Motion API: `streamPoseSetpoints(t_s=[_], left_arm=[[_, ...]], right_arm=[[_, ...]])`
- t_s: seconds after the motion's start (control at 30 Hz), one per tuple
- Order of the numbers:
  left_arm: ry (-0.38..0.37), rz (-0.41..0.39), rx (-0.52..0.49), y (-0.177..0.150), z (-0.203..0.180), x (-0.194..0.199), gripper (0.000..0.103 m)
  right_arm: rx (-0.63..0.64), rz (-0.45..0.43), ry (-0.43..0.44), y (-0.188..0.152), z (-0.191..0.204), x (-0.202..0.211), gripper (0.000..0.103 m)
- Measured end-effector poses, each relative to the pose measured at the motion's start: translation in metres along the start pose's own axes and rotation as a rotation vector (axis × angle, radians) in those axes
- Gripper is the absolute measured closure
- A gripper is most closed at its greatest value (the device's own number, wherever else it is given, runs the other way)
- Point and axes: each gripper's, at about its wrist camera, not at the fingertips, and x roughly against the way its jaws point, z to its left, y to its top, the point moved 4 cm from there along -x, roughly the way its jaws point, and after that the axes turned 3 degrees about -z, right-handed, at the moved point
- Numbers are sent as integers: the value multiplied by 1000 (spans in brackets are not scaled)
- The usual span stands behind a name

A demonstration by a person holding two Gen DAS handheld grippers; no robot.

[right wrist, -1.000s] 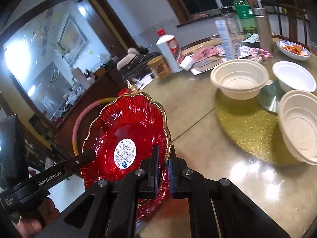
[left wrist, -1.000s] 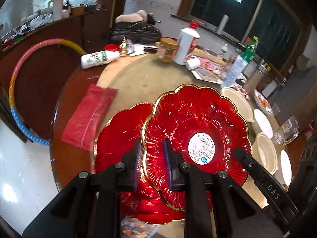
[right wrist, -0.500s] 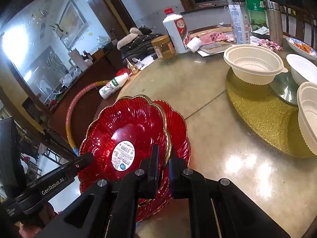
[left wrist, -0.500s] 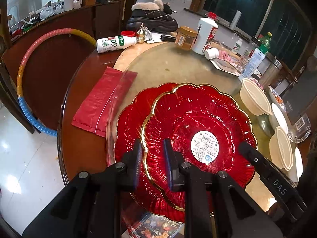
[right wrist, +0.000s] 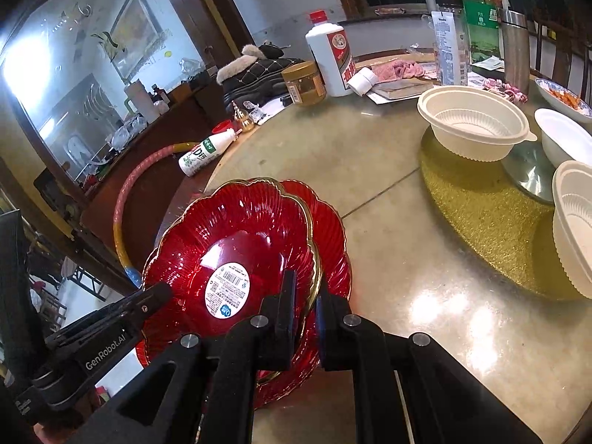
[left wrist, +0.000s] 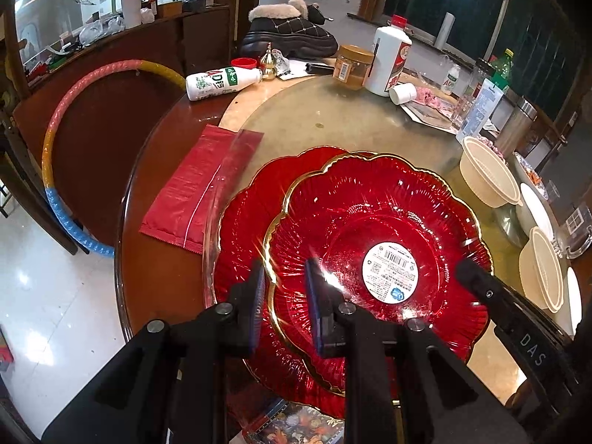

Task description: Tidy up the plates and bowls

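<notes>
A red glass plate (left wrist: 370, 222) with a gold scalloped rim and a white sticker is gripped by both hands. My left gripper (left wrist: 283, 296) is shut on its near-left rim. My right gripper (right wrist: 305, 296) is shut on the opposite rim, and one of its fingers (left wrist: 477, 281) shows at the plate's right edge in the left wrist view. The held plate (right wrist: 229, 236) hangs just over a second red plate (left wrist: 244, 214) (right wrist: 331, 222) lying on the table, shifted a little to one side. Cream plastic bowls (right wrist: 473, 125) (right wrist: 573, 222) and a white bowl (right wrist: 562, 140) stand to the right.
A red plastic bag (left wrist: 199, 192) lies left of the plates near the table edge. A milk bottle (left wrist: 218, 81), a jar (left wrist: 351, 66) and a white liquor bottle (left wrist: 388, 59) stand at the back. A hoop (left wrist: 55, 148) leans beyond the table. A gold mat (right wrist: 481, 214) lies under the bowls.
Both grippers have sunk with the upper red plate, which now hangs lower and more squarely over the second red plate. The grips have not changed.
</notes>
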Motion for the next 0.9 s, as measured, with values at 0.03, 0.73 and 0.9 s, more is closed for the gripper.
streamPoseSetpoints(t_s=[0.03, 0.73, 0.9], left_arm=[[4, 0, -2, 0, 0, 0, 85], [89, -22, -40, -3, -3, 0, 85], [88, -47, -43, 0, -5, 5, 85]], right_arm=[[3, 0, -1, 0, 0, 0, 94], [98, 7, -64, -4, 9, -3, 88], [93, -2, -61, -3, 8, -1, 87]])
